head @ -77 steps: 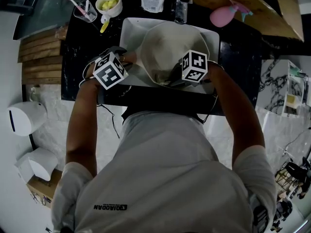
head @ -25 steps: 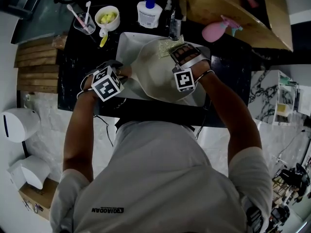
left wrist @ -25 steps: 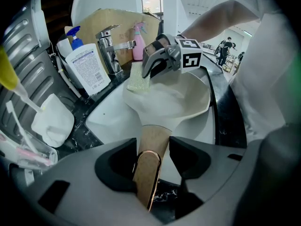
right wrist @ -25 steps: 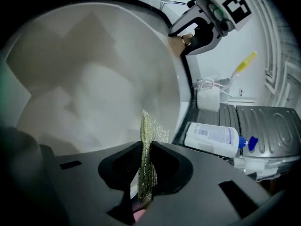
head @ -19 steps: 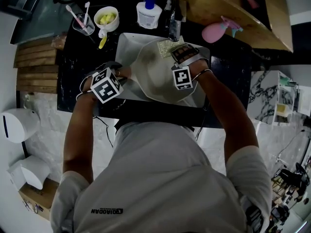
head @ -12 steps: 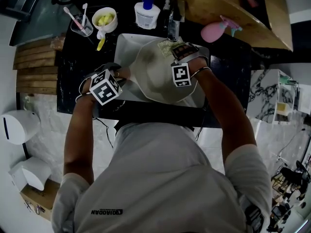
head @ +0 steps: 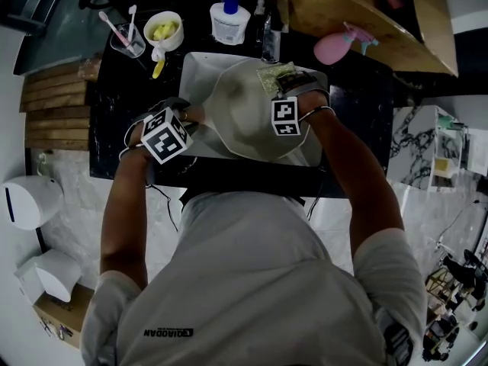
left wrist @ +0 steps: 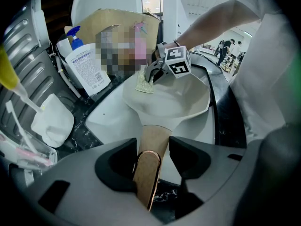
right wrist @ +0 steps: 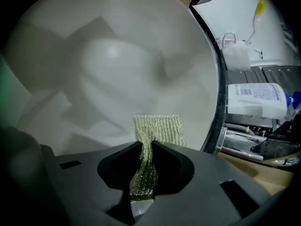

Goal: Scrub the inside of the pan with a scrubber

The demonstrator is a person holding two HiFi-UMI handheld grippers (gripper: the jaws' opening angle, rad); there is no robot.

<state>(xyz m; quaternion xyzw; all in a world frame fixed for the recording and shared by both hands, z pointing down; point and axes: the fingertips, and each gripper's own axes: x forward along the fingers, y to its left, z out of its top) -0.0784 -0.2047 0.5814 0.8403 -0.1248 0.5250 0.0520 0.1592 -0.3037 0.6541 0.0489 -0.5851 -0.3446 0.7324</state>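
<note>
Two grippers, one pan, one scrubber: left gripper jaws clamp the pan handle at the sink's left edge; right gripper jaws pinch the scrubber against the pan's inner wall, far rim.

"QIAODAN" print on the shirt.

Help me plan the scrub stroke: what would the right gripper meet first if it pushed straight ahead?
Probably the white inner wall of the pan: the scrubber pinched in the right gripper looks pressed against it.
</note>
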